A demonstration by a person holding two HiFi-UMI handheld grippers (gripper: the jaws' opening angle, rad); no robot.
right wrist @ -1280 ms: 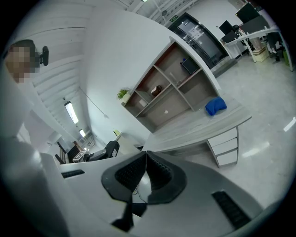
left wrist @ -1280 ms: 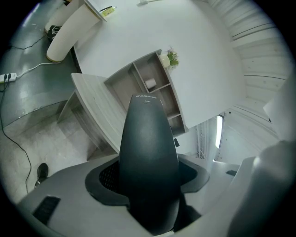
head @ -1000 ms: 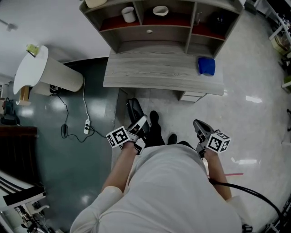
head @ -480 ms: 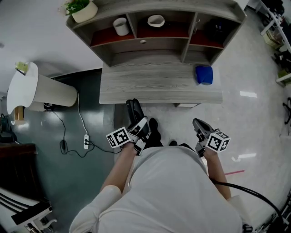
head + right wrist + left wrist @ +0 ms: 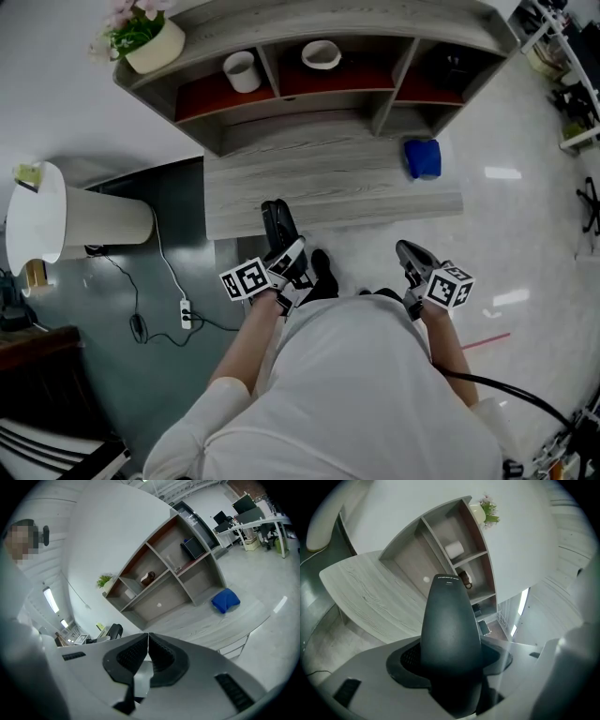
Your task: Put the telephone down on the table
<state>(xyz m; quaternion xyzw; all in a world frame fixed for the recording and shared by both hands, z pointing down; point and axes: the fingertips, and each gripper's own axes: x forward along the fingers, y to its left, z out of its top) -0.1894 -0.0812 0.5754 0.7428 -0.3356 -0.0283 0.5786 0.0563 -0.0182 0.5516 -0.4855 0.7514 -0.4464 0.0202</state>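
Nearest, lower middle of the head view: person in a pale top, one gripper in each hand.

1. Left gripper, left of centre. Jaws clamped round the thick end of the telephone, ribbed pads on either flank.
2. Right gripper, right of centre. Jaws pressed together, nothing between them.
3. Telephone: black handset, smooth moulded shell tapering to a rounded tip. It is held in the air, tip pointing over the near edge of the table, not yet resting on it. It looks rigid and light. The slick, narrowing body would likely slide out of a loose pinch, so the broad end now gripped seems the sound place to hold. Plastic of this kind should bear a gentle set-down, though dropping it flat could crack it or make it skid. A line of small pale print sits near the tip, too small to read.
4. Table: grey wood-grain top, centre of frame, mostly bare.
5. Blue soft bundle, right part of the tabletop, well apart from the handset.
6. Shelf unit, upper frame, at the table's far side, holding a white cup and a pale bowl. No legible labels.
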